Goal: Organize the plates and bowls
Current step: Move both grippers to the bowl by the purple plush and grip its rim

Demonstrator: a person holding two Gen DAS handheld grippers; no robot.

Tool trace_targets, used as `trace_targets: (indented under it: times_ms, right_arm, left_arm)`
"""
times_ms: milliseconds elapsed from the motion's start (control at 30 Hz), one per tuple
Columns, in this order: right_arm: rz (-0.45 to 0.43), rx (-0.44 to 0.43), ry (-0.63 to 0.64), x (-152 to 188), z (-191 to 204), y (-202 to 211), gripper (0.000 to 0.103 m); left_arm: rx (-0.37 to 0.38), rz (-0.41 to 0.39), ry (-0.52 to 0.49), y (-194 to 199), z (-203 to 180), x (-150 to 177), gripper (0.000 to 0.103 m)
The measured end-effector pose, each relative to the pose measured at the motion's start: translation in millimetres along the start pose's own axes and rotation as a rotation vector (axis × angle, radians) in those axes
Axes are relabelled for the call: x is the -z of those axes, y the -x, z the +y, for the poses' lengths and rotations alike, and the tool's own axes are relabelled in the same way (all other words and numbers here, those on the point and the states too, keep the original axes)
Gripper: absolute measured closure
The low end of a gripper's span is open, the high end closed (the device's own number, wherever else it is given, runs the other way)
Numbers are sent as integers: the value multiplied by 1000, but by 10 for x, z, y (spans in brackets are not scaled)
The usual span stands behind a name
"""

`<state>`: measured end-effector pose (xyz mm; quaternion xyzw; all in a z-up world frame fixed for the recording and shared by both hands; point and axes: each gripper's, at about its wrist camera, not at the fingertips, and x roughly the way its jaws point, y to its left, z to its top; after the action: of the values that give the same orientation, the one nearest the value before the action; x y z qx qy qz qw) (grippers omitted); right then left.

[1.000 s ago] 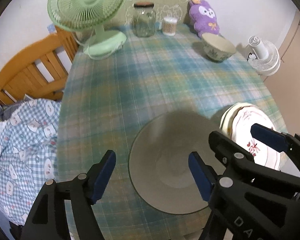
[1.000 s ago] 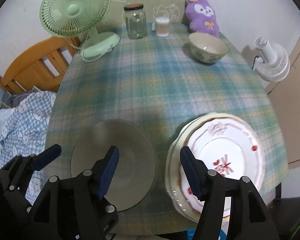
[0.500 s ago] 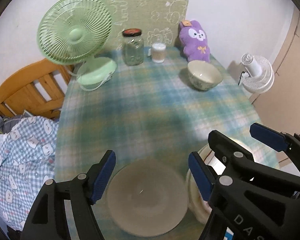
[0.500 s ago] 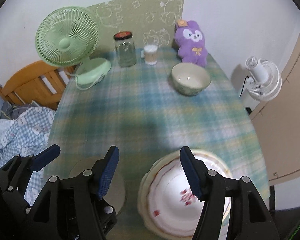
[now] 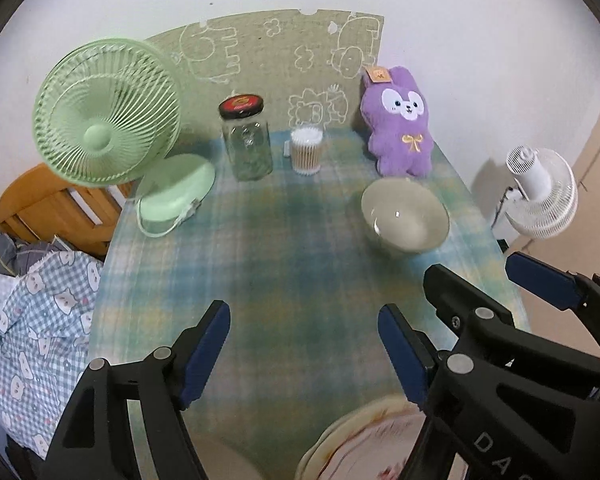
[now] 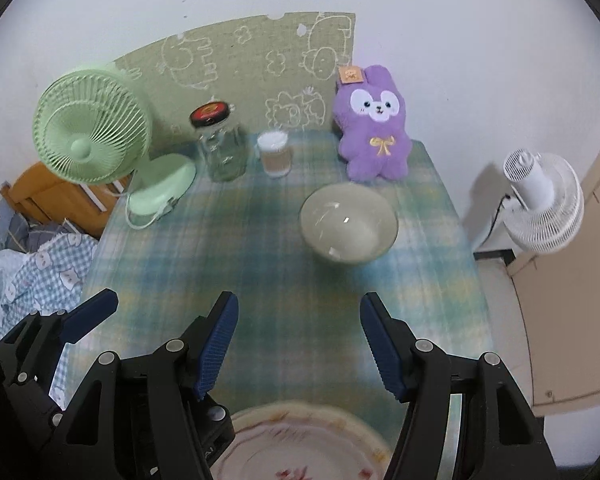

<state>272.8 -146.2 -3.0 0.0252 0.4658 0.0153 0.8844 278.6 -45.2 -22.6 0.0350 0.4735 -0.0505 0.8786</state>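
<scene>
since one second ago both our tongs have pulled back and lifted away from the near edge of the surface [image 5: 284, 264]: the grey plate, then right under the left tongs [image 5: 304, 344], has now almost left the left view, only a sliver at the bottom [image 5: 236, 462]. the stack of flowered plates [image 6: 300, 440] has slid down to the bottom of both views. the bowl [image 6: 348, 224] stands far from us, just in front of the purple plush rabbit [image 6: 374, 128].

the left tongs are well open and hold nothing. the right tongs [image 6: 298, 340] are also open, a little narrower, and empty.

we think the risk is at the reach for the bowl. it is round and deep, so jaws that close on the rim off-centre may tip it or push it into the rabbit. the glass jar [image 5: 247, 140] and the cup of cotton swabs [image 5: 307, 150] stand near this way too. the two tongs travel very close together and may knock each other.

the right view shows the stacked plates wider and the bowl more central. the left view shows the grey plate, which the right view does not show.
</scene>
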Motion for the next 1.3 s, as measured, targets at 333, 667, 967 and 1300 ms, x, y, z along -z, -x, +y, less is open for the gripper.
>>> trace_targets:
  times_ms: [333, 667, 967, 1300]
  right_arm:
    - [-7, -11, 6, -563, -546, -590, 36]
    - [7, -22, 9, -923, -844, -1303, 36]
    - [70, -25, -47, -932, -1049, -1874, 50]
    - [131, -15, -75, -840, -1162, -2142, 72]
  left_arm:
    - [-36, -14, 34, -614, -444, -566, 25]
    - [-19, 18, 77, -1362, -578, -886, 25]
    - [-61, 75, 41, -1868, -673, -949, 41]
    - [-48, 154, 56, -2136, -657, -868, 73]
